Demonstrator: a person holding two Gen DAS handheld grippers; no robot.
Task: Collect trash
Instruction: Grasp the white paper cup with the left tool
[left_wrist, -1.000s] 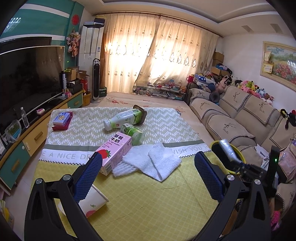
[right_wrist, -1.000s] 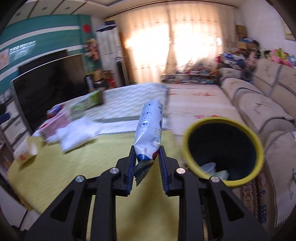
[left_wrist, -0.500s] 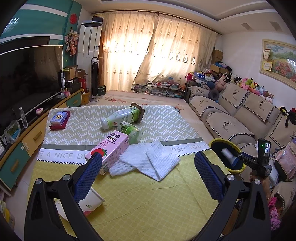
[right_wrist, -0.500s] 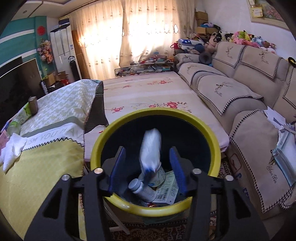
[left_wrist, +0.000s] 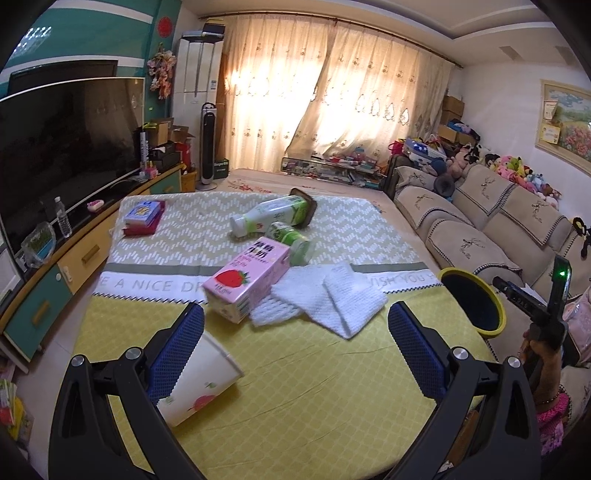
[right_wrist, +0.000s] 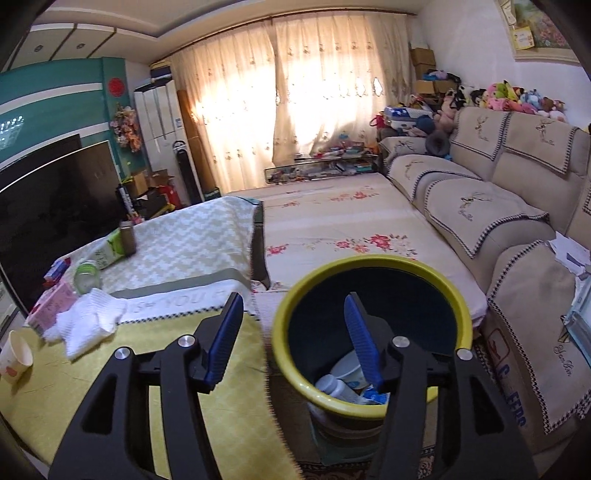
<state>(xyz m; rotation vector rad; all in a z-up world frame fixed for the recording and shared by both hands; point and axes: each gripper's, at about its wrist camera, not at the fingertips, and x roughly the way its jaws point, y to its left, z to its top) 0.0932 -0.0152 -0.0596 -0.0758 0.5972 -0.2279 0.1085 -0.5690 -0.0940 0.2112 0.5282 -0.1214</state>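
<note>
Our right gripper (right_wrist: 291, 336) has just been opening; its fingers stand apart and empty, one over the yellow-rimmed bin (right_wrist: 369, 260), where bottles and what looks like a wrapper lie. Our left gripper (left_wrist: 295, 328) is spread wide too, with the paper cup (left_wrist: 199, 384) beside its left finger: we should centre on the cup, then close gently so that it doesn't crumple.

Left gripper (left_wrist: 295, 332) hangs open over the yellow surface (left_wrist: 314, 387); a paper cup (left_wrist: 199, 384) lies by its left finger, pink carton (left_wrist: 247, 282) and white cloth (left_wrist: 332, 299) farther off
</note>
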